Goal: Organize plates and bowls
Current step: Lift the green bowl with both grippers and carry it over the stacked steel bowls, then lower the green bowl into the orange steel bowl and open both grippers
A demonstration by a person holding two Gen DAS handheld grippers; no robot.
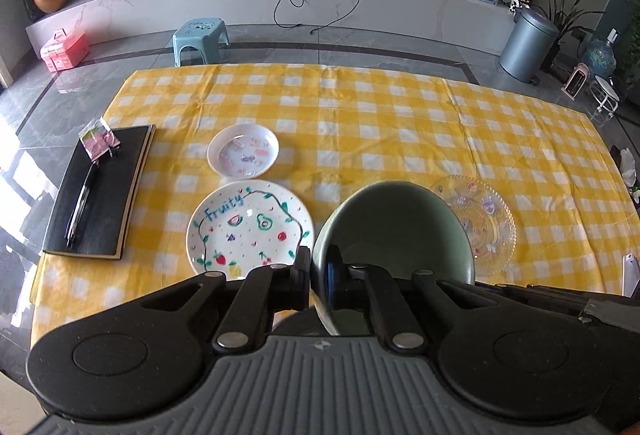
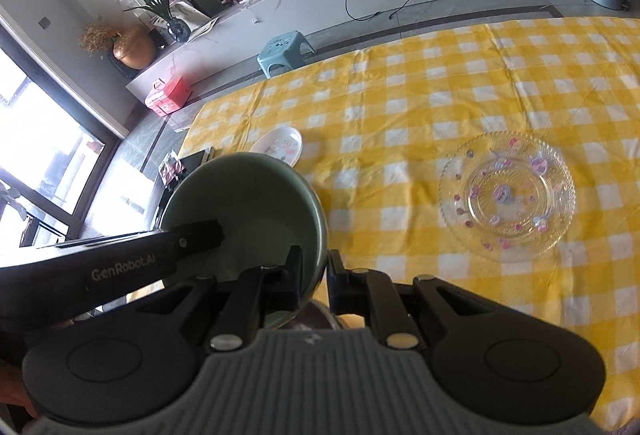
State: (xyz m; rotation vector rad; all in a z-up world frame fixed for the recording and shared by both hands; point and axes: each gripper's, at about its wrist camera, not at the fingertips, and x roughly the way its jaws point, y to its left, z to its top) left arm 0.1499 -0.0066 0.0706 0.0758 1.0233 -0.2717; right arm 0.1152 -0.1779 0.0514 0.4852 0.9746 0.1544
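Note:
A green bowl (image 1: 400, 231) is held up above the yellow checked tablecloth (image 1: 360, 107) by both grippers. My left gripper (image 1: 318, 267) is shut on the bowl's left rim. My right gripper (image 2: 324, 275) is shut on the opposite rim of the same green bowl (image 2: 240, 195), and the left gripper's finger (image 2: 192, 235) reaches in from the left there. On the cloth lie a white "Fruity" plate (image 1: 248, 227), a small white plate (image 1: 243, 151) behind it, and a clear glass plate (image 1: 488, 219) to the right, partly hidden by the bowl.
A black notebook (image 1: 100, 195) with a pen and a small packet lies at the table's left edge. Beyond the table stand a blue stool (image 1: 200, 37), a pink box (image 1: 64, 49) and a grey bin (image 1: 526, 45) on the floor.

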